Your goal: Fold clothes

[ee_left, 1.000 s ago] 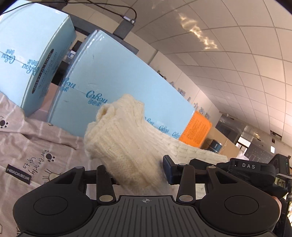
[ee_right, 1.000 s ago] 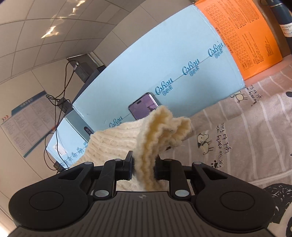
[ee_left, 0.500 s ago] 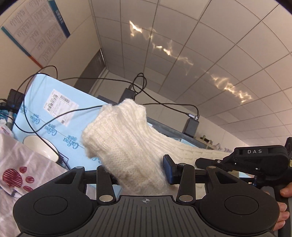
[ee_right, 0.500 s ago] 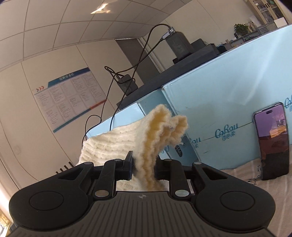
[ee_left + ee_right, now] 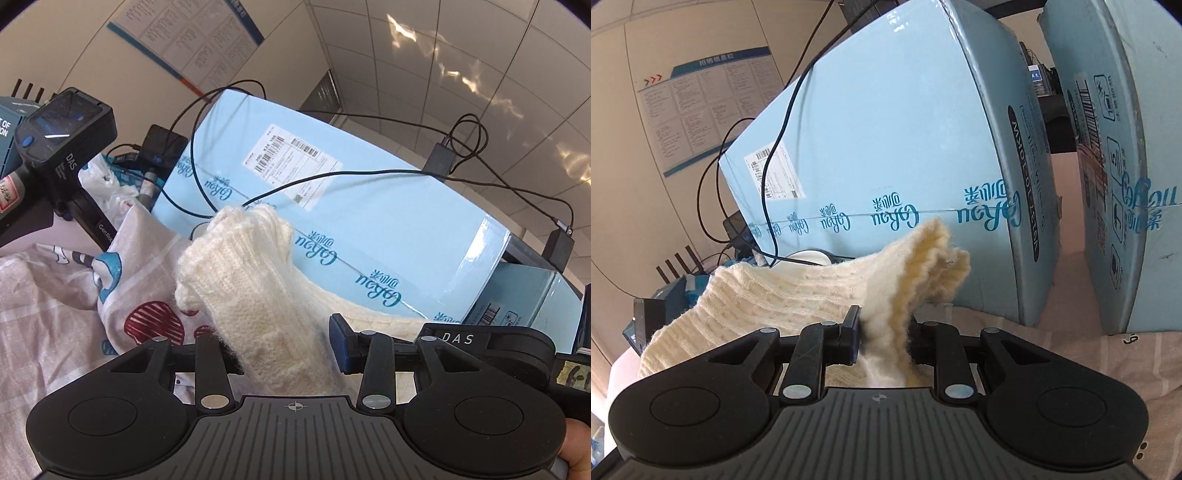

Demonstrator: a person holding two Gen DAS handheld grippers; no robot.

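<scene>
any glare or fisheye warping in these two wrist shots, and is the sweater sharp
Left wrist: bright window reflections streak the ceiling, and the blue carton bows into a curve. Right wrist: no glare, light is soft, carton edges lean and bend. In both, the cream sweater shows crisp knit ribs; corners vignette black.

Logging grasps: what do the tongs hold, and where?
Both tongs, left and right, grip the cream knit sweater by bunched edges.
</scene>
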